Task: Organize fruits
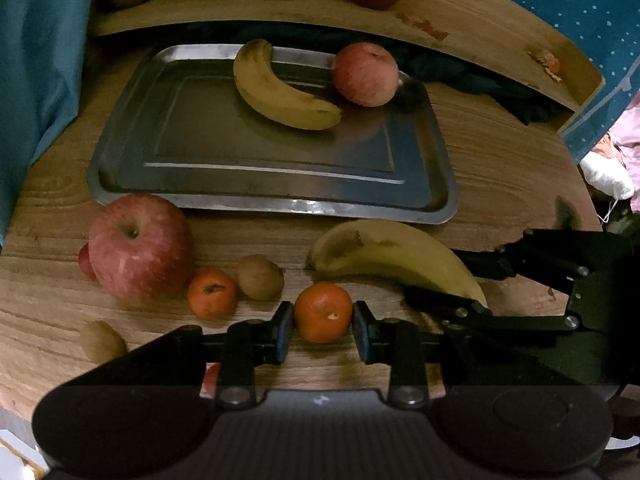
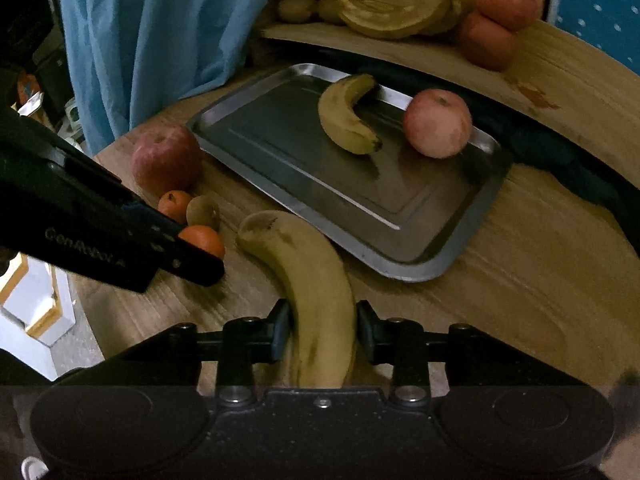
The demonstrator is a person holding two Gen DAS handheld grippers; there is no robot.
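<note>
We see both grippers down on the worktop (image 1: 500,184), in front of the tray (image 1: 248,196). Left gripper (image 1: 323,330) has its jaws set either side of a tangerine (image 1: 323,318); pads look touching or nearly so, we can't tell if it's really pinched or just bracketed. Right gripper (image 2: 323,336) straddles the stem half of the loose banana (image 2: 308,280), jaws close on both flanks, again contact unclear, slight blur there. The tray already holds a banana (image 1: 276,88) and an apple (image 1: 366,74) at its far side, the apple riding up by the rim. Not yet on the tray, in front of it: big apple (image 1: 140,248), second tangerine (image 1: 212,292), two kiwis (image 1: 261,277), plus something small and red tucked behind the big apple. Risks, as we judge them: the two grippers sit very near each other, the right one's fingers just beside the held tangerine, so lifting both at once could clash or knock fruit. The banana is gripped off-centre near one end, so it may swing or slip out when raised. The tangerine is round and smooth; a weak pinch lets it roll toward the kiwi and second tangerine. A drop near the tray apple could nudge it over the rim.
</note>
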